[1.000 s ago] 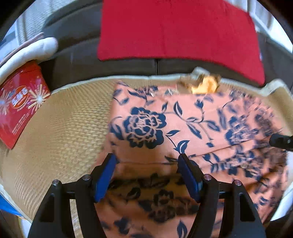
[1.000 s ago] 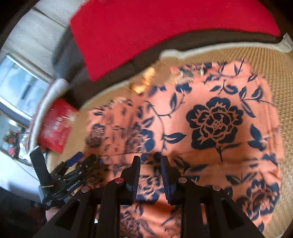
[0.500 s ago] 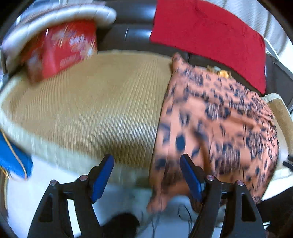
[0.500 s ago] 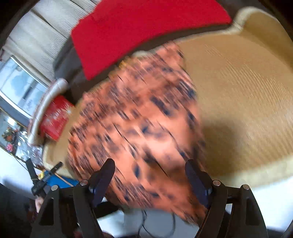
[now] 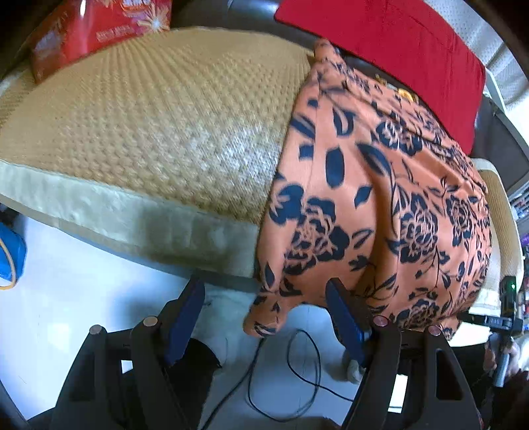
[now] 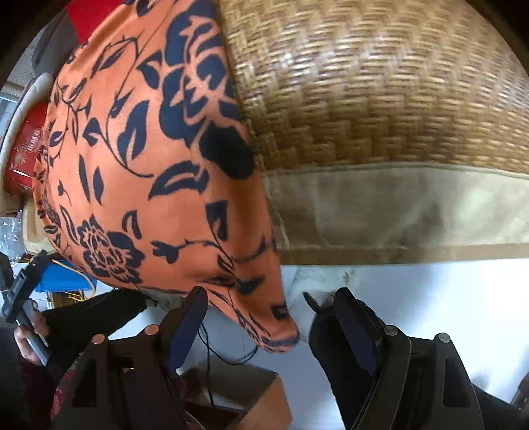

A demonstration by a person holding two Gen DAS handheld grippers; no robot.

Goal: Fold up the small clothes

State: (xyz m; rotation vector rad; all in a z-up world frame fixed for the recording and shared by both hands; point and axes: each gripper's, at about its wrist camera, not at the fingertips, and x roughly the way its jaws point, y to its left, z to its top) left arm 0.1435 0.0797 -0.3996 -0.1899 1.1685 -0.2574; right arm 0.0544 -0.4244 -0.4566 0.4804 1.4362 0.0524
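Two grippers were down at the near edge of the seat, and I had both spread wide with nothing pinched. My left gripper (image 5: 264,317) straddled the left hanging corner of the orange floral garment (image 5: 380,205): the cloth tip drooped between the blue pads (image 5: 183,317) without either pad pressing it. My right gripper (image 6: 271,327) was set the same way on the opposite corner (image 6: 281,334), fingers apart, the hem dangling in the gap. I judged this was the lining-up for a two-corner pinch, each tool placed on its own bottom corner so the hanging end could be lifted evenly and carried back over the rest.

Below the fingers lay the pale floor with a thin black cable (image 5: 297,370), which is why the corners had to be caught in the air, not against a surface. In the left view my right tool (image 5: 506,314) showed at the edge, and in the right view my hand (image 6: 28,334) held the left one.

Further out, the garment lay over the woven rattan seat mat (image 5: 158,119) and spilled past its beige fabric border (image 5: 132,218), so only the lower part hung free. Beyond that sat a red printed box (image 5: 99,26) at the mat's far left and a red cushion (image 5: 396,46) against the dark sofa back.
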